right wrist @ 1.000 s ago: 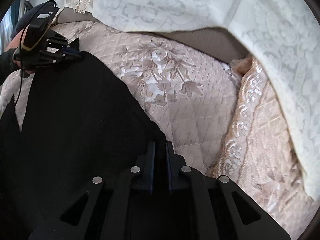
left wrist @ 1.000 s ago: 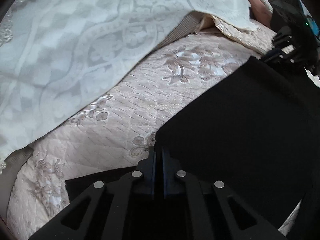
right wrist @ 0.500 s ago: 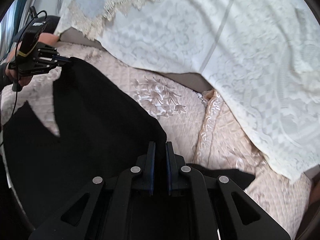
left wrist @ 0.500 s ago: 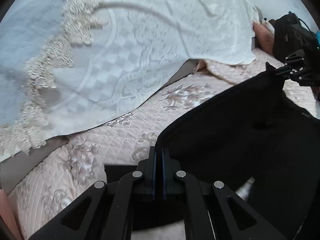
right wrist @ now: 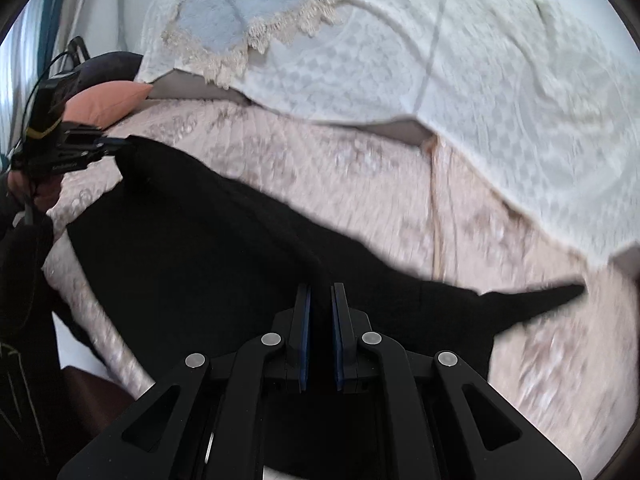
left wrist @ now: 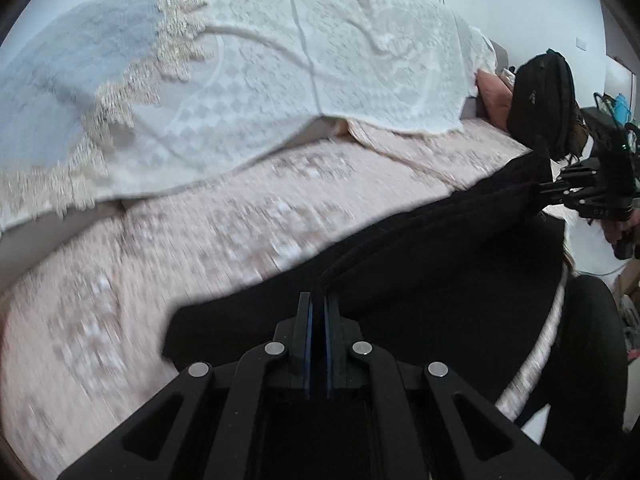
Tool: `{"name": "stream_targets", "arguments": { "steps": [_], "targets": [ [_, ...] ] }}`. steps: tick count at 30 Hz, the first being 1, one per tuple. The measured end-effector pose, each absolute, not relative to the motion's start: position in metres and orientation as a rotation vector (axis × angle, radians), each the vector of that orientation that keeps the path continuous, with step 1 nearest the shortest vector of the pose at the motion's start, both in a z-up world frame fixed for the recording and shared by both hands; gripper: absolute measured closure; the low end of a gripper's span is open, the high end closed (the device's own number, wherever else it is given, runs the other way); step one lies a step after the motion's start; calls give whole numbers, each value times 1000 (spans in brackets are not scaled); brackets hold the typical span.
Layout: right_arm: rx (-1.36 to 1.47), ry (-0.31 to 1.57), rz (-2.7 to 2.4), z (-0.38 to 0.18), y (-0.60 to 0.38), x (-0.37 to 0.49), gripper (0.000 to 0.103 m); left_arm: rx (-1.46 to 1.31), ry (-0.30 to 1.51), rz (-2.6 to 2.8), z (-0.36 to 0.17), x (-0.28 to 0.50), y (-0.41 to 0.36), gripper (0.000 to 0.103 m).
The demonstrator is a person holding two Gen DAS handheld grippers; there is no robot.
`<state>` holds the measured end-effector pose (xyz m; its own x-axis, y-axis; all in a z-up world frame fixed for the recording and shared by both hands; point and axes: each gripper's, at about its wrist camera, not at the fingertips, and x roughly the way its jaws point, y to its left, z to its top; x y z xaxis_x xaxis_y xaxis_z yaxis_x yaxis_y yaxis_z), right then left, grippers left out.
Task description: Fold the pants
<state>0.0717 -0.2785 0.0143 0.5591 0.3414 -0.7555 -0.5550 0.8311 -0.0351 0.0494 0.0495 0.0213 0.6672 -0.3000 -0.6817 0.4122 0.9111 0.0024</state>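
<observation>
Left wrist view, from the left edge across: a white lace-patterned bedspread with a beige scalloped fringe [left wrist: 248, 80] is draped over the head of the bed, above a pale pink quilted mattress cover with floral embroidery [left wrist: 160, 280], which is blurred. In the middle at the bottom, the left gripper [left wrist: 315, 300] has its black fingers pressed together on an edge of the black fabric pants [left wrist: 420, 280]. The pants stretch from there up and to the right, lifted off the bed along their held edge, the lower part draping down toward the mattress. At the far right, the right gripper [left wrist: 540, 192] pinches the other end of that edge, with a hand [left wrist: 618, 228] behind it. Above it stands a black backpack [left wrist: 540, 100] beside an orange-pink cushion [left wrist: 494, 92].

Right wrist view, from the left: the left gripper [right wrist: 120, 143] pinches a corner of the pants [right wrist: 180, 260], in front of the cushion [right wrist: 108, 100]. The black cloth spreads right over the mattress cover [right wrist: 360, 184], a narrow point [right wrist: 552, 294] trailing right. At bottom centre, the right gripper [right wrist: 320, 300] is closed on the cloth, its blue-lined pads held slightly apart by it. The bedspread [right wrist: 460, 60] fills the upper right.
</observation>
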Motion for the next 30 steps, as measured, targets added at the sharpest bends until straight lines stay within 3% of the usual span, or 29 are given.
{"name": "stream_targets", "arguments": {
  "steps": [9, 15, 17, 21, 30],
  "targets": [
    [-135, 971, 465, -34, -304, 37, 93, 72, 896, -383, -35, 10, 43, 93],
    [44, 971, 377, -28, -329, 20, 68, -150, 932, -363, -36, -6, 70, 82],
    [117, 942, 346, -22, -341, 12, 68, -217, 917, -332, -31, -9, 82, 76],
    [288, 906, 269, -20, -367, 9, 67, -353, 867, -210, -25, -8, 113, 52],
    [395, 897, 151, -23, -379, 12, 67, -503, 908, -18, -45, 24, 152, 51]
  ]
}}
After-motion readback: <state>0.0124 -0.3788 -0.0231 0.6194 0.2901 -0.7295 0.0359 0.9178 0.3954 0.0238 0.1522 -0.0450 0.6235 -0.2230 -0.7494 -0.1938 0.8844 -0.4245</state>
